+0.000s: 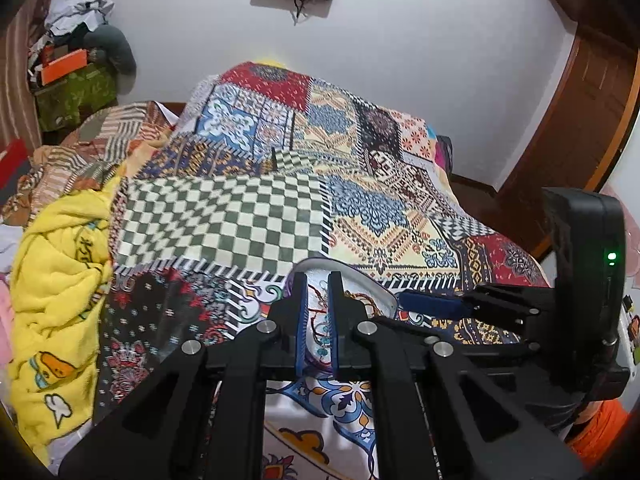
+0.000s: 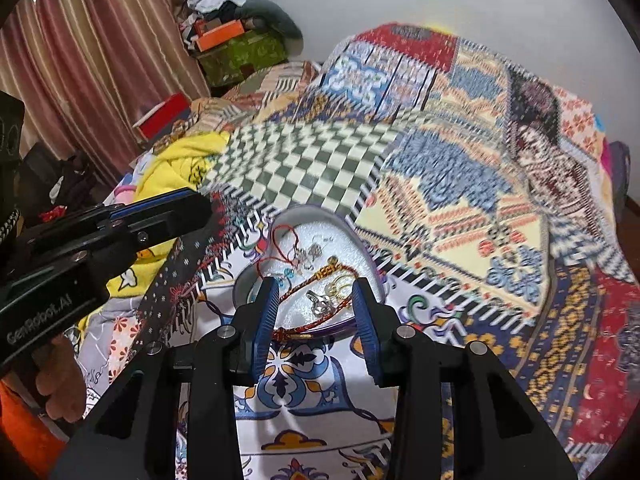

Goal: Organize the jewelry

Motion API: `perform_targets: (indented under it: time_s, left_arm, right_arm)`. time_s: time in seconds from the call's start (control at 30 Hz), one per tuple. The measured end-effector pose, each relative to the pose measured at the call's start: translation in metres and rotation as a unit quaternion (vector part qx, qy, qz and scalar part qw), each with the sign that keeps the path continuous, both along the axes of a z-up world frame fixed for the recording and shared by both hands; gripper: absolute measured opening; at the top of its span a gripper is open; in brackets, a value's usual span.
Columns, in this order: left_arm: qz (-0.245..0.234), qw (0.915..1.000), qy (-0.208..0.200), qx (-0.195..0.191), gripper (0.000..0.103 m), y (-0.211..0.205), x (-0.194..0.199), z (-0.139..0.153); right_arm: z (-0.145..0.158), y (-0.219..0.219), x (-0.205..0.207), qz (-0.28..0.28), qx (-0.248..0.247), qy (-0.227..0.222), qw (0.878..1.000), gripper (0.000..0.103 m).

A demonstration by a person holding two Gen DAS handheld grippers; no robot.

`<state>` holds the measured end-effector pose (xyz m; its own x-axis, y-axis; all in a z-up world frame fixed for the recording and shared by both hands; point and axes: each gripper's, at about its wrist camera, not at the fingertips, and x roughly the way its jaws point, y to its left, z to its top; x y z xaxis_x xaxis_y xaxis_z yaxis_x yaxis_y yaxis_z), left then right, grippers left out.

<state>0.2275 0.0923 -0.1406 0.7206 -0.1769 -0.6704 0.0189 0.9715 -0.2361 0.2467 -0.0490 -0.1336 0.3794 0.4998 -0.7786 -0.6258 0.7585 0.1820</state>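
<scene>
Over the heart-shaped tray [image 2: 370, 258] on the bedspread [image 2: 460, 200], our right gripper [image 2: 316, 304] hangs spread, our left gripper [image 1: 318, 312] nearly closed, empty; we judge picking begins; next, pinch the red-gold cord [image 2: 316, 278].

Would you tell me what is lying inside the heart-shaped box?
The box holds a red cord, a braided bracelet and silver pieces. Its near edge hides behind the right gripper.
</scene>
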Motion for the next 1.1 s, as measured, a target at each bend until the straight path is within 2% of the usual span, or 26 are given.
perform_targets:
  time_s: [0.1, 0.27, 0.33, 0.43, 0.53, 0.63, 0.77, 0.83, 0.9, 0.93, 1.0, 1.07, 1.1]
  left_arm:
    - [0.001, 0.9998, -0.016, 0.011, 0.006, -0.003, -0.011, 0.016]
    - [0.004, 0.9971, -0.065, 0.041, 0.019, -0.016, -0.04, 0.054]
    - [0.005, 0.9947, -0.09, 0.048, 0.021, -0.021, -0.056, 0.072]
    - [0.008, 0.9906, -0.126, 0.051, 0.021, -0.026, -0.081, 0.1]
    - [0.014, 0.9843, -0.167, 0.056, 0.023, -0.031, -0.109, 0.126]
    - [0.019, 0.9757, -0.21, 0.06, 0.037, -0.035, -0.14, 0.15]
    - [0.026, 0.9648, -0.254, 0.063, 0.042, -0.041, -0.176, 0.174]
    - [0.029, 0.9612, -0.267, 0.064, 0.046, -0.043, -0.191, 0.181]
    - [0.039, 0.9569, -0.278, 0.073, 0.054, -0.045, -0.204, 0.185]
    - [0.045, 0.9542, -0.285, 0.079, 0.06, -0.046, -0.211, 0.187]
    - [0.055, 0.9497, -0.295, 0.089, 0.072, -0.048, -0.222, 0.189]
    - [0.064, 0.9472, -0.301, 0.091, 0.094, -0.048, -0.23, 0.19]
    - [0.069, 0.9459, -0.305, 0.088, 0.096, -0.047, -0.234, 0.191]
  right_arm:
    - [0.023, -0.01, -0.011, -0.013, 0.011, -0.027, 0.999, 0.035]
    - [0.073, -0.029, -0.036, -0.039, 0.037, -0.09, 0.994, 0.035]
    - [0.096, -0.039, -0.049, -0.053, 0.053, -0.12, 0.99, 0.035]
    - [0.127, -0.054, -0.073, -0.07, 0.078, -0.163, 0.981, 0.035]
    - [0.161, -0.069, -0.106, -0.09, 0.107, -0.216, 0.966, 0.035]
    - [0.187, -0.078, -0.136, -0.104, 0.135, -0.257, 0.951, 0.035]
    - [0.21, -0.086, -0.17, -0.119, 0.165, -0.299, 0.932, 0.036]
    - [0.215, -0.086, -0.186, -0.125, 0.169, -0.315, 0.926, 0.046]
    - [0.216, -0.084, -0.198, -0.133, 0.166, -0.332, 0.919, 0.064]
    - [0.214, -0.083, -0.204, -0.139, 0.164, -0.342, 0.915, 0.068]
    - [0.213, -0.081, -0.21, -0.15, 0.156, -0.357, 0.909, 0.082]
    - [0.212, -0.079, -0.213, -0.158, 0.153, -0.367, 0.904, 0.088]
    - [0.212, -0.079, -0.215, -0.163, 0.153, -0.371, 0.901, 0.09]
